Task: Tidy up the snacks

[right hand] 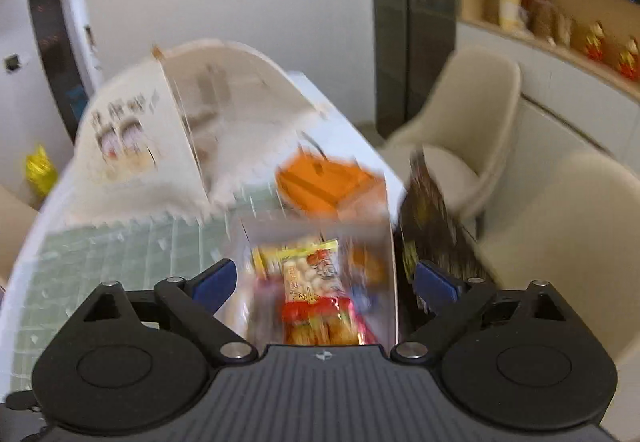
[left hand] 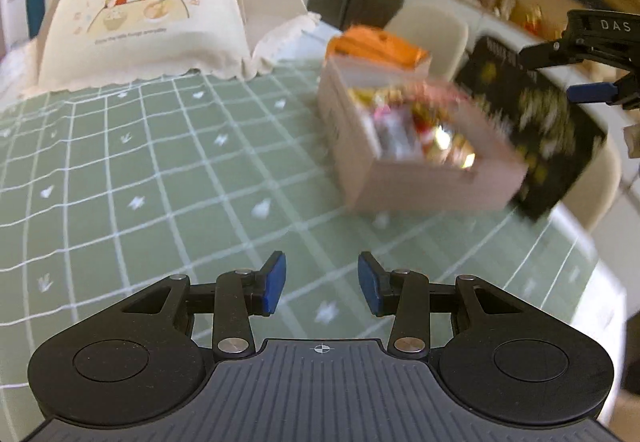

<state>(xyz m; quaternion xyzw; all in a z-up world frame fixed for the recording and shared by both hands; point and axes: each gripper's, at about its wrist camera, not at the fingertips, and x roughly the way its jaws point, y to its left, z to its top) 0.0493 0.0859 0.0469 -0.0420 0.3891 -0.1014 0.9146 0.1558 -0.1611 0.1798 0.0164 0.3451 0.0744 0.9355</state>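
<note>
One box (left hand: pixel 408 178) of snacks (right hand: pixel 316 294); two hand-held grippers, both spread.

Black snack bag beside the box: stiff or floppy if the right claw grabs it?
The black snack bag leans tilted against the box, so it likely holds little shape alone. Its large flat printed face suggests thin film: probably light and crinkly, possibly slippery. Blur hides how full it is.

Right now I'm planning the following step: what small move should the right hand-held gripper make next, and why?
Probably ease the right hand-held gripper toward the black snack bag and close on its edge. Its fingers stand open above the snack-filled box, holding nothing, and that bag stands outside the box wall beside the right fingertip. The left hand-held gripper hovers open over the tablecloth.
</note>
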